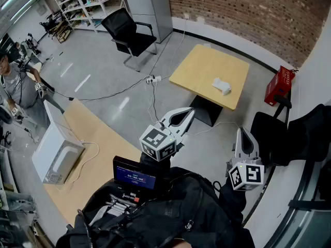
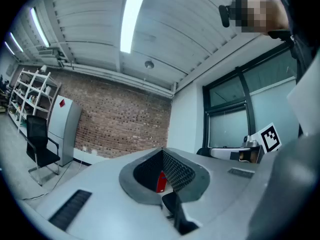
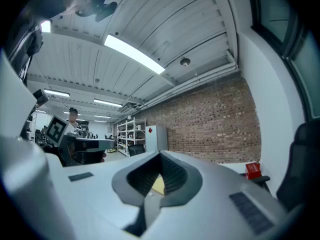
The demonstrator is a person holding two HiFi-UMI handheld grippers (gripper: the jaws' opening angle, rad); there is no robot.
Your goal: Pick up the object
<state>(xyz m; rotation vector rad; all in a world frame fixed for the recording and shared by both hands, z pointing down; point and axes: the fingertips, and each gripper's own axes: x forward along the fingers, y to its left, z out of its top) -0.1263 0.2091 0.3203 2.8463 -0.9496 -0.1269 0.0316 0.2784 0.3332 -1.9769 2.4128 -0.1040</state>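
Pickup not begun: left gripper (image 1: 190, 112) and right gripper (image 1: 243, 133) both closed and empty, held level, well apart from object (image 1: 221, 86) lying on table (image 1: 196, 68) at 1 o'clock from left gripper; approach, opening, grasp, lift all remaining.

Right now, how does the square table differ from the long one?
The square table stands farther off; the long table runs close at the left. The square table bears a small white object; the long table bears a white boxy appliance. Both have light wood tops.
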